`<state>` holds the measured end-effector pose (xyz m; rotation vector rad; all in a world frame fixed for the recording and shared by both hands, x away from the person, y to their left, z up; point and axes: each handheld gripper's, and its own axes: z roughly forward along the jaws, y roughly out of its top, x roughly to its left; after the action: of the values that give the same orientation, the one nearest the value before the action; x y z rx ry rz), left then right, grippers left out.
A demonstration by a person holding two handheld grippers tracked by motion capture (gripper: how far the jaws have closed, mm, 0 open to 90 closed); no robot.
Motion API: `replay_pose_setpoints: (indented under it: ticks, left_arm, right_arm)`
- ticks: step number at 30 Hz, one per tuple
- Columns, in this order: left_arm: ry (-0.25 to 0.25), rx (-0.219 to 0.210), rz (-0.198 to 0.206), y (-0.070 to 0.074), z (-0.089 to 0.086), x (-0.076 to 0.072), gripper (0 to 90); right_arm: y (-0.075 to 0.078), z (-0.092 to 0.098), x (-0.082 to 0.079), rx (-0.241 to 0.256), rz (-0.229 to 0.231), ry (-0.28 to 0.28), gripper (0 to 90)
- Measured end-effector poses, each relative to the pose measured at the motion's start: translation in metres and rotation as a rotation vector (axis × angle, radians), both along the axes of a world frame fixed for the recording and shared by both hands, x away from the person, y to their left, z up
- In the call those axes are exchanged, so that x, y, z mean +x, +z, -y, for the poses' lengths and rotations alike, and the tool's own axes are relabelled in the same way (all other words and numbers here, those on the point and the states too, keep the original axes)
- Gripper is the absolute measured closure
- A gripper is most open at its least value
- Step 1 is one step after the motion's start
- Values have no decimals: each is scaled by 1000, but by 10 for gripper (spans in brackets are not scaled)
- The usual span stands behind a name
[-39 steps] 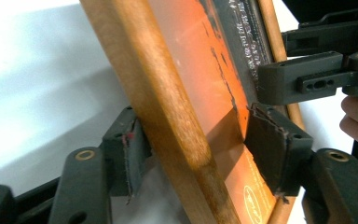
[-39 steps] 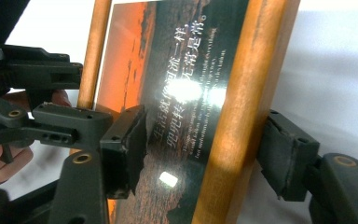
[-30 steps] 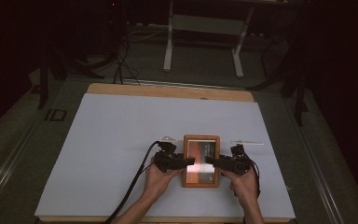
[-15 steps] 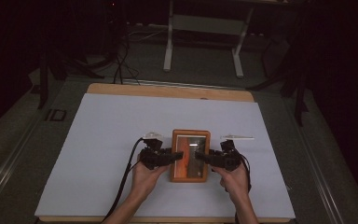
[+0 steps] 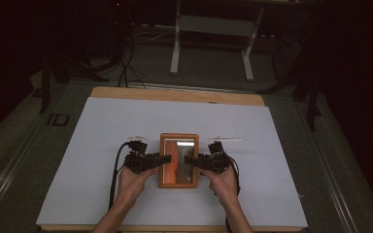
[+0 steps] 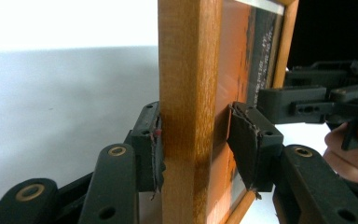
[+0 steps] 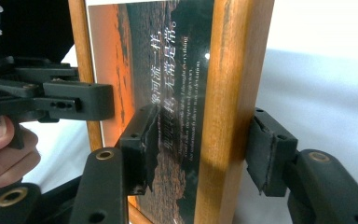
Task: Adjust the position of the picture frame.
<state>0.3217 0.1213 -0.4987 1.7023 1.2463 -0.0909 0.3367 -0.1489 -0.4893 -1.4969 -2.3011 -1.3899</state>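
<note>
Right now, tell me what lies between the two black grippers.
The wooden-framed picture lies between them in the high view: the left gripper clamps its left rail, the right gripper its right rail, above the white table cover.

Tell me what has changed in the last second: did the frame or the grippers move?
The picture frame, gripped by the left gripper and the right gripper on its two side rails, has shifted to the left across the white sheet, and both hands went with it. Both grippers stayed shut on the frame, which kept its orientation.
</note>
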Motion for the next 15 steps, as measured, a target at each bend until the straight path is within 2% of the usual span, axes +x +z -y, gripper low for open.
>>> replay_pose_setpoints:
  ticks: [6,10,15]
  left_arm:
    - [3,-18,-38,-11,-5,11,562]
    - [13,-13,-70,-15,-3,18,540]
    - [-9,-11,-108,-21,-2,29,523]
  right_arm:
    - [-7,-7,9,-4,-36,-19,496]
    - [-10,-8,14,-11,-60,-24,504]
    - [-17,-7,22,-15,-113,-33,493]
